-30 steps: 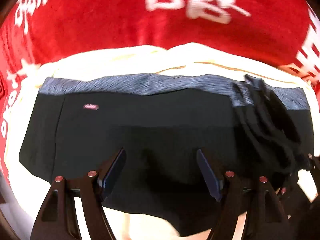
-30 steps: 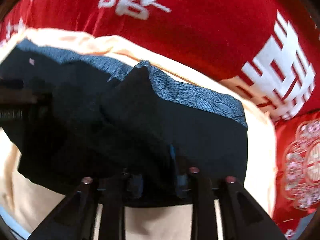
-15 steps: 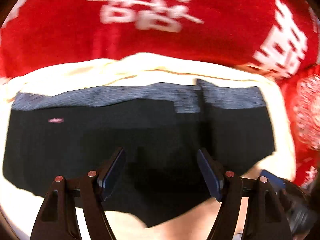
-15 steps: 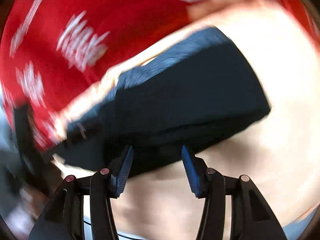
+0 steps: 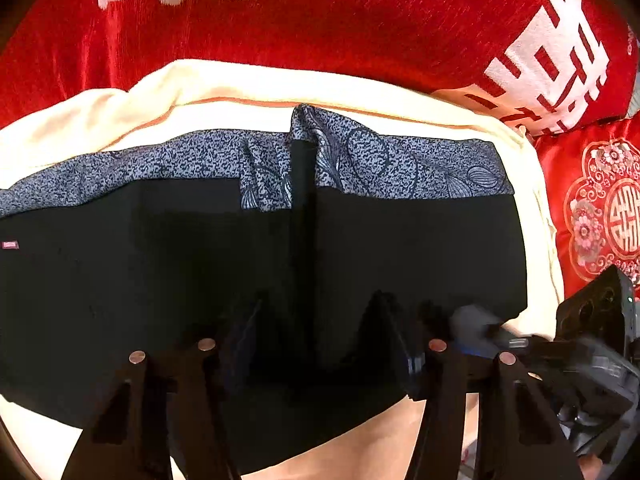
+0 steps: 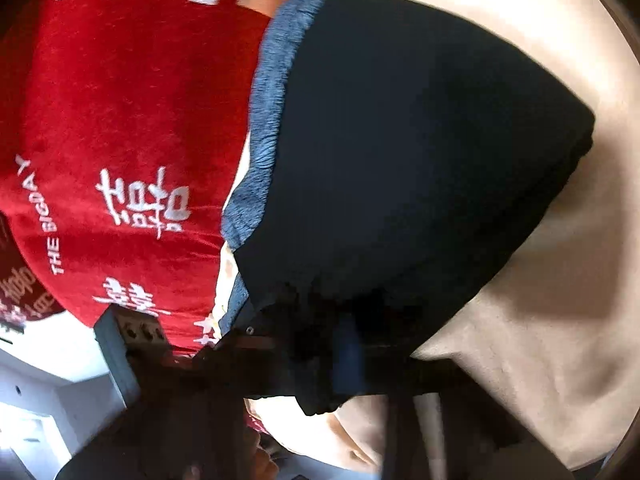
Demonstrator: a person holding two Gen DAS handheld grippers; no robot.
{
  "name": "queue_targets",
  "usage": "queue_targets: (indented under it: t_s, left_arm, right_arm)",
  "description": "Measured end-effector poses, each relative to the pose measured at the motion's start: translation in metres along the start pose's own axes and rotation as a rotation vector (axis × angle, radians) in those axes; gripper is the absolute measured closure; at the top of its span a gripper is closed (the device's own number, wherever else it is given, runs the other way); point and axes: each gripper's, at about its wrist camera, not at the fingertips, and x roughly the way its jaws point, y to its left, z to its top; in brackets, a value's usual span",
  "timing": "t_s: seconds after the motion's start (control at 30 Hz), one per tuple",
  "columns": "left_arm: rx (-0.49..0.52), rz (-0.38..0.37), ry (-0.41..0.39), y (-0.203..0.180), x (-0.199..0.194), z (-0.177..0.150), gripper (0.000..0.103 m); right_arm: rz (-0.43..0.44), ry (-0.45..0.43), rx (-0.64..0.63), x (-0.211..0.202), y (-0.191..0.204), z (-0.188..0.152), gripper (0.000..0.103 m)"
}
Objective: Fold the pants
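pants (image 5: 400, 248), black with a patterned grey waistband, are laid on a cream cloth (image 5: 240, 84). the near hem is pinched by the right gripper (image 6: 348, 348), just closed, while the half-spread left gripper (image 5: 316, 344) has been narrowing over it. both edges are best lifted evenly.

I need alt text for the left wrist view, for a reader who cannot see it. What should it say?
Black pants with a blue-grey patterned waistband lie folded on a cream cloth over a red blanket with white characters. The left tongs reach over the near hem, fabric between the fingers. The right tongs enter from the right at the hem.
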Motion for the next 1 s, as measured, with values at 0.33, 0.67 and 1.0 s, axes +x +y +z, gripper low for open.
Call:
queue_targets:
  t_s: [0.33, 0.67, 1.0]
  left_arm:
    - [0.060, 0.050, -0.041, -0.015, -0.027, -0.032, 0.055]
    - [0.016, 0.178, -0.107, -0.002, -0.055, -0.033, 0.030]
    - [0.074, 0.207, -0.154, -0.065, -0.034, 0.025, 0.030]
  right_arm:
    - [-0.150, 0.056, -0.208, -0.005, 0.022, -0.021, 0.098]
    - [-0.291, 0.077, -0.410, -0.028, 0.041, -0.024, 0.076]
    - [-0.410, -0.110, -0.464, -0.064, 0.064, 0.049, 0.076]
